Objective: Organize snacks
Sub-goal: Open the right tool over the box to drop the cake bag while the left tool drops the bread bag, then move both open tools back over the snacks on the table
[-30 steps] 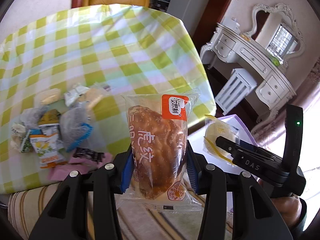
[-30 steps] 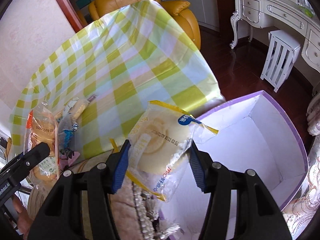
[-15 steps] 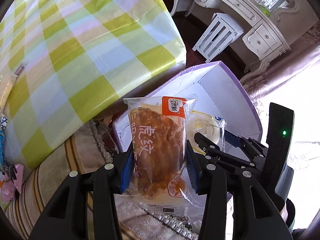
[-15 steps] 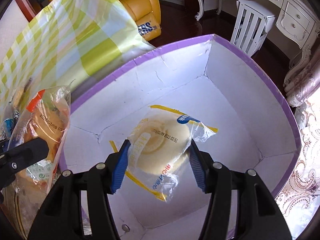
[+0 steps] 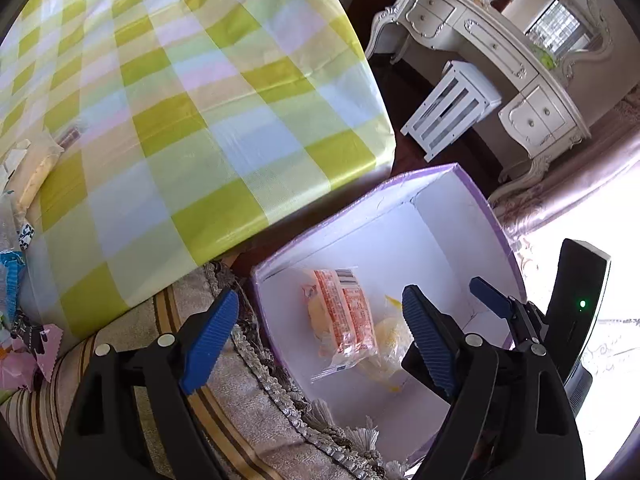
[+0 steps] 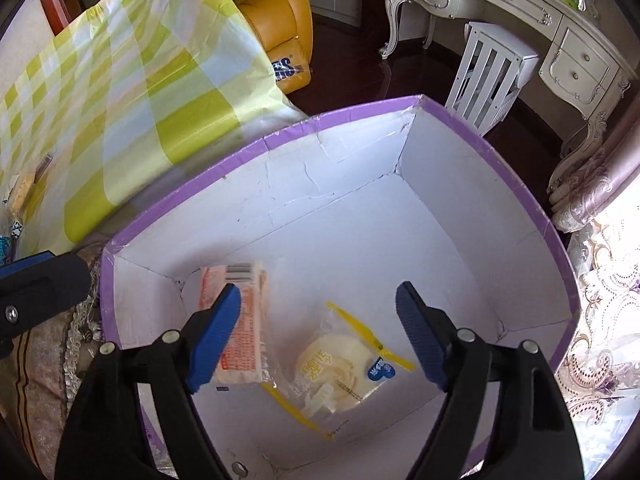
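Both wrist views look steeply down, sharing the purple-rimmed box [image 5: 460, 184] [image 6: 360, 116].

Both tongs, left [image 5: 320, 332] and right [image 6: 318, 330], opening, bread packet [image 5: 340, 316] and bun packet [image 6: 340, 364] now loose in box [image 6: 440, 216].

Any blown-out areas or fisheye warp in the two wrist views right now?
Left wrist: window light at right blows out white behind the right gripper; the checked tablecloth bulges. Right wrist: the purple-rimmed box bows outward, its interior evenly lit; curtain edge overexposed.
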A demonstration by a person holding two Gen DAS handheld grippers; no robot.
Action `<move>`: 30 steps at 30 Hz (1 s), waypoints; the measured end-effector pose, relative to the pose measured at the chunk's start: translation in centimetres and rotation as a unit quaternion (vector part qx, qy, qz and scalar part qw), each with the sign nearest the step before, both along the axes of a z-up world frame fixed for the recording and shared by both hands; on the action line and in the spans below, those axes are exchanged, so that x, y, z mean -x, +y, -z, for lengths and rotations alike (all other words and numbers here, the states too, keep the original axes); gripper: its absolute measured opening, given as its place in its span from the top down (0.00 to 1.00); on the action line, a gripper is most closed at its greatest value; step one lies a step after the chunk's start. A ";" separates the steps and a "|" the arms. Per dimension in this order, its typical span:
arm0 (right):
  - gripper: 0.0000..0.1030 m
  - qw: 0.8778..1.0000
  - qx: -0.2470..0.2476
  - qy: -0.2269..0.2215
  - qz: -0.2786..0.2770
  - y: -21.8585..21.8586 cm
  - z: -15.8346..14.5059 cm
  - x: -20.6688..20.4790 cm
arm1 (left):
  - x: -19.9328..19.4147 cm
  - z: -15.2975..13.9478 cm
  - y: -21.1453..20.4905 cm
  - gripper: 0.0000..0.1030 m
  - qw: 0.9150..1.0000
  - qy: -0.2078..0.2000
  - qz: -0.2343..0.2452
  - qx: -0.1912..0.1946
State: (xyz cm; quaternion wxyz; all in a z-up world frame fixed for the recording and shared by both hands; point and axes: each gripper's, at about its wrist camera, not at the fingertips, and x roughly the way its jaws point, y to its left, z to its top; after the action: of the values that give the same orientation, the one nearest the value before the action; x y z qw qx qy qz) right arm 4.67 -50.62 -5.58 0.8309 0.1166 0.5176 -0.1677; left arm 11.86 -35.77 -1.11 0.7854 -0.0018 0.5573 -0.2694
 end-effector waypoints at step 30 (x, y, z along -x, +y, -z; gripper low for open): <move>0.12 0.968 0.010 -0.081 -0.237 12.6 -9.6 -3.4 | 4.9 -4.6 29.4 0.21 0.953 -0.110 -0.279 0.049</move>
State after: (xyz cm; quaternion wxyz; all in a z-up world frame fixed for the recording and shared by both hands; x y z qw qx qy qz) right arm 8.05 -38.02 4.07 0.8872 -0.0044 0.4597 0.0388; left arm 6.95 -6.32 3.48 0.8848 -0.1665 0.4303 -0.0650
